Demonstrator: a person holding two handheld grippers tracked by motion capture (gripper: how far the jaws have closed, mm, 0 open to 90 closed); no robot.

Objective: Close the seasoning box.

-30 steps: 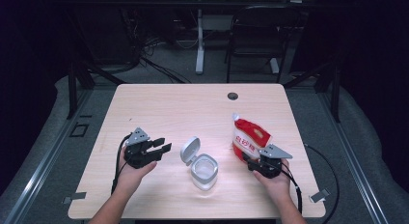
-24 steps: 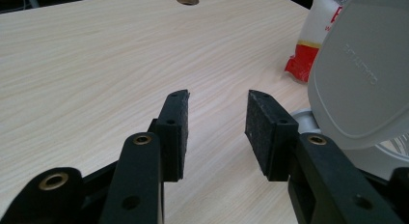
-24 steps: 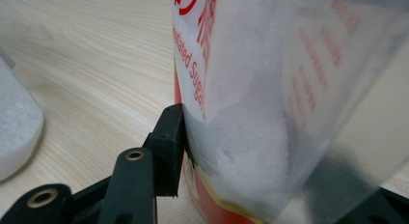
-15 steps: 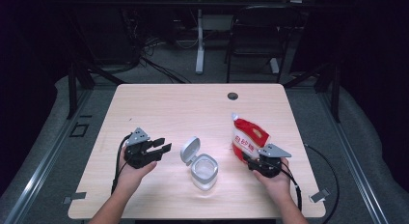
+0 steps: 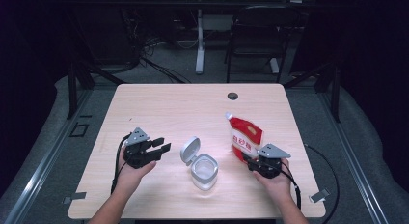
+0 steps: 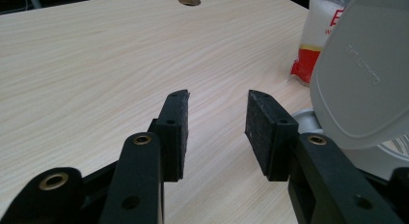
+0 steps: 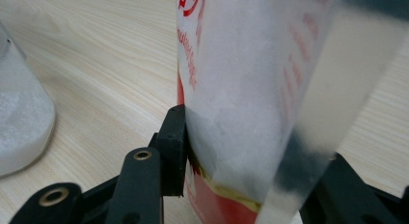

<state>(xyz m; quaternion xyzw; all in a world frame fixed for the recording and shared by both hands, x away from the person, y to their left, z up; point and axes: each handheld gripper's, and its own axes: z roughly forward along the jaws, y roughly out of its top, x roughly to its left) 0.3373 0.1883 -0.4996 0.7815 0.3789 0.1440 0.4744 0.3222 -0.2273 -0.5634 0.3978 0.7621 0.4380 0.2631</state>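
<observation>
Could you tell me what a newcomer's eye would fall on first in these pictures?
Most likely the red and white pouch, standing upright right of centre on the wooden table, with the right gripper closing its jaws around the base. Next comes the clear container near the front middle, its grey flip lid standing open. The left gripper waits just left of it, jaws open and holding nothing.

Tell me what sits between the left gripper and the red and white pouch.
The clear container with its flip lid open, seen in the high view between the left gripper and the pouch.
</observation>
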